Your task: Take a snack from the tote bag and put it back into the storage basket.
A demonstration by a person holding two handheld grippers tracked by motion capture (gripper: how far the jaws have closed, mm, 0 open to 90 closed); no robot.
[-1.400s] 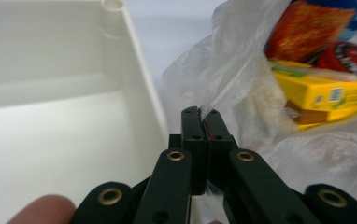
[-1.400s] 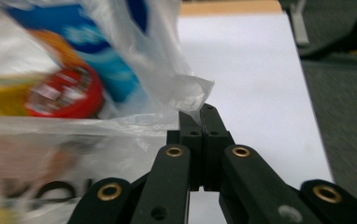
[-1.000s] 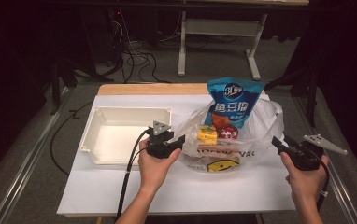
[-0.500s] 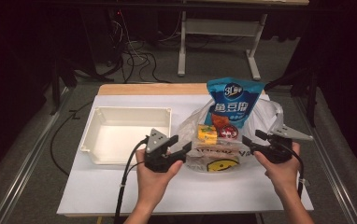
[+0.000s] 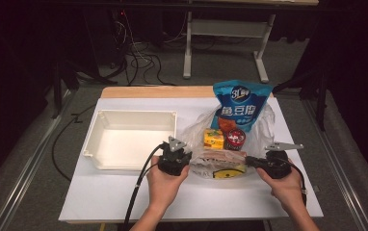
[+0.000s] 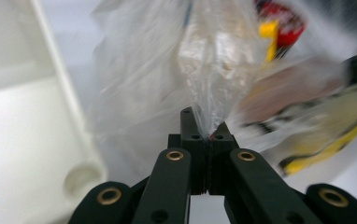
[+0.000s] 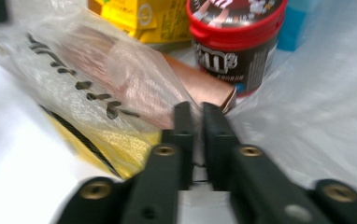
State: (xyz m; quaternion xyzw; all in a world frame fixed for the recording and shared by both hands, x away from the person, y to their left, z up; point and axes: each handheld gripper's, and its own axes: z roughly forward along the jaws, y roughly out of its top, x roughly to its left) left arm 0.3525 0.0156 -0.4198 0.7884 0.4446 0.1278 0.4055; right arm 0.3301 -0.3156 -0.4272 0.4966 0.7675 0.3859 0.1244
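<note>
High view: plastic bag [image 5: 230, 144] w/ snacks sits mid-table, just right of white tray [image 5: 129, 137]. Left gripper [image 5: 175, 161] at bag's left edge, right gripper [image 5: 249, 161] at its right edge.

Left gripper view: jaws clamped on a bunched fold of bag film [image 6: 204, 84].

Right gripper view: jaws nearly together, narrow gap; bag film [image 7: 134, 79] at the tips, can't tell if pinched. Red-lidded tub [image 7: 235, 37] beyond.

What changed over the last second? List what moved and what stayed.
The right gripper swung in from the table's right edge to the plastic bag, its jaws nearly shut at the film. The left gripper stayed clamped on the bag's near edge. The white bin, blue snack packet and red-lidded jar kept their places.
</note>
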